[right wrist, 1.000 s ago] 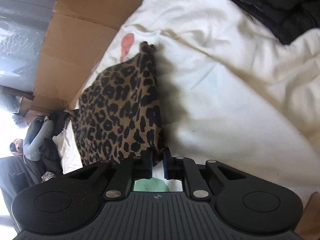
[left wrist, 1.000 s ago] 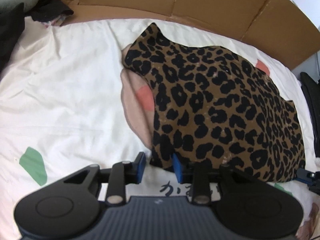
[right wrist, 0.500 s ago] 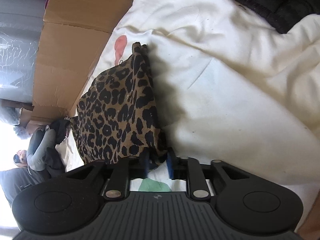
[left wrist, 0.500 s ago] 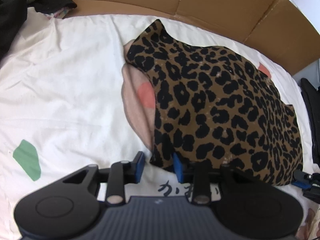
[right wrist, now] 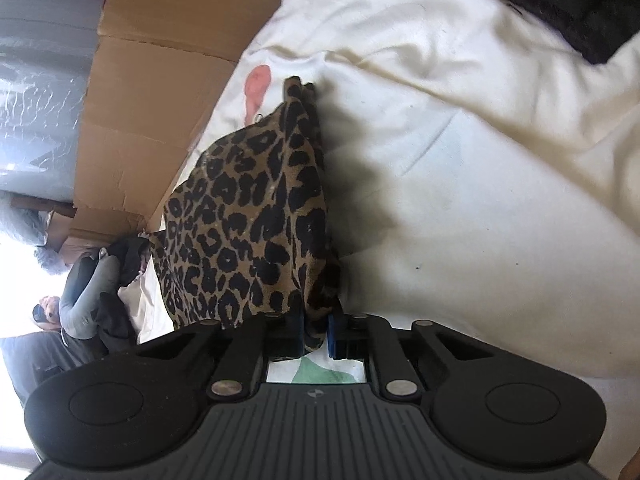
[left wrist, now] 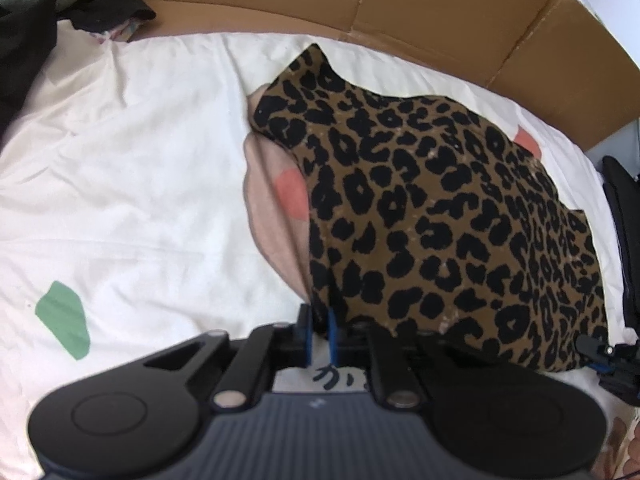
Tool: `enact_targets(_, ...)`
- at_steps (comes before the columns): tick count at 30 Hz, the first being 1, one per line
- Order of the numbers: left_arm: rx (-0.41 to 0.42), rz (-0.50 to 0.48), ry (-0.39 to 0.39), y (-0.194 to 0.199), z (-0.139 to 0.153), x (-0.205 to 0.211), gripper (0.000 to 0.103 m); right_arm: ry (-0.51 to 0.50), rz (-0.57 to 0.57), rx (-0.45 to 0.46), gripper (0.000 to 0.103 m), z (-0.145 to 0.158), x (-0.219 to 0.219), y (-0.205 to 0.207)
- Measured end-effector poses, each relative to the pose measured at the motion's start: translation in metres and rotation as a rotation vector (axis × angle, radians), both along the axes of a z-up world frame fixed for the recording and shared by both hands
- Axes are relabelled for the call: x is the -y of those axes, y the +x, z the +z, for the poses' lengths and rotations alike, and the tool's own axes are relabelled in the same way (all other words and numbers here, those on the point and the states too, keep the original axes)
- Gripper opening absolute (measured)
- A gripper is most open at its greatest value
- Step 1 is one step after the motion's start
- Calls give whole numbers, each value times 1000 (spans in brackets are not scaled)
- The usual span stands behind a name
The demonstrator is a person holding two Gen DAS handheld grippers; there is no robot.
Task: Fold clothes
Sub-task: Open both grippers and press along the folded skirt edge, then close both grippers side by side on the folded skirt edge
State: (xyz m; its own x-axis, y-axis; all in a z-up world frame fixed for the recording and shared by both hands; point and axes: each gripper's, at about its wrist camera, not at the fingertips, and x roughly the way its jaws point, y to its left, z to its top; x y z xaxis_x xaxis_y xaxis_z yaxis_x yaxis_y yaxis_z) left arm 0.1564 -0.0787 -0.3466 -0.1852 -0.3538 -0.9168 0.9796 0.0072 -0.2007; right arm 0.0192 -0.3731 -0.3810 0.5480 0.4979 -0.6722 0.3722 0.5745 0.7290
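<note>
Both claws have drawn their jaws in since the earlier frames, when each stood wider around the cloth. Now the left claw (left wrist: 319, 334) is closing on the near left corner of the one leopard-print garment (left wrist: 440, 216), fabric pinched between its blue pads. At the near right corner the right claw (right wrist: 316, 332) is closing on a bunched fold of it. That garment lies spread on the white bedsheet (left wrist: 132, 200), near one cardboard wall (left wrist: 400, 4).

Dark Japanese kana, "か" and a cut-off second character, on the white bedsheet (left wrist: 140, 200).
</note>
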Motion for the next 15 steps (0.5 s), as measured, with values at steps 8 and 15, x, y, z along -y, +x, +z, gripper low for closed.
enact_targets(8,23,-36,-21,-7,13,-7,7,-29,-5,43,7,14,5,-2)
enact_targets(15,7,-61,11,-17,16,-4,6,-51,-25,63,7,19,16,-2)
